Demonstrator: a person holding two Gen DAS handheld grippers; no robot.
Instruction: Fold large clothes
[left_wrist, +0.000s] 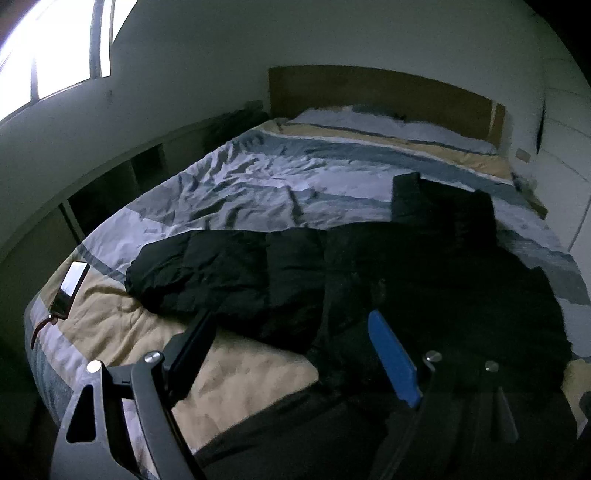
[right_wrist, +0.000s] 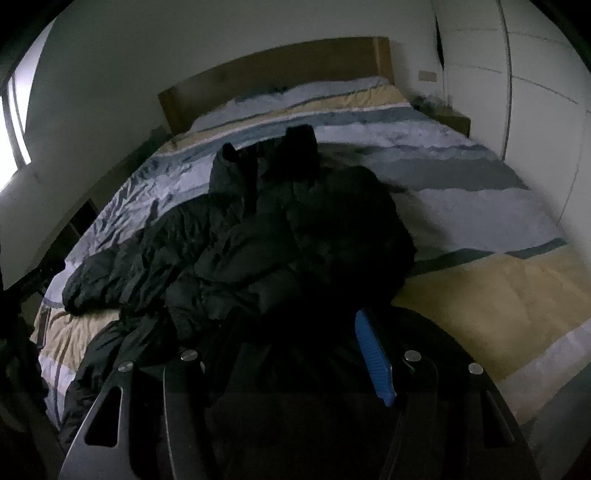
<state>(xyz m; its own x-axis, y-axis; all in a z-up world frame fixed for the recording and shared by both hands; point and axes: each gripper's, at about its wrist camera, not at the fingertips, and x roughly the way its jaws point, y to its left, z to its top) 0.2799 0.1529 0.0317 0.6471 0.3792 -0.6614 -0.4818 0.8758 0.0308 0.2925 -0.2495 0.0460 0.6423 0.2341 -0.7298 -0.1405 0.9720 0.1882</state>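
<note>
A black puffer jacket (left_wrist: 332, 266) lies crumpled on the striped duvet (left_wrist: 240, 184), with one sleeve (left_wrist: 192, 269) stretched out to the left and its collar end towards the headboard. My left gripper (left_wrist: 291, 336) hangs open over the jacket's near left part, its blue pad (left_wrist: 393, 358) above the black fabric and its other finger at the sleeve's near edge. In the right wrist view the jacket (right_wrist: 295, 229) fills the middle. My right gripper (right_wrist: 295, 336) stands open just above its near hem, and the dark fabric lies under the gap. Nothing is gripped.
A phone (left_wrist: 72, 288) lies on the bed's near left corner. A wooden headboard (left_wrist: 369, 92) closes the far end. Low open shelves (left_wrist: 110, 184) run along the left wall under a bright window (left_wrist: 48, 48). White wardrobe doors (right_wrist: 535, 92) stand on the right.
</note>
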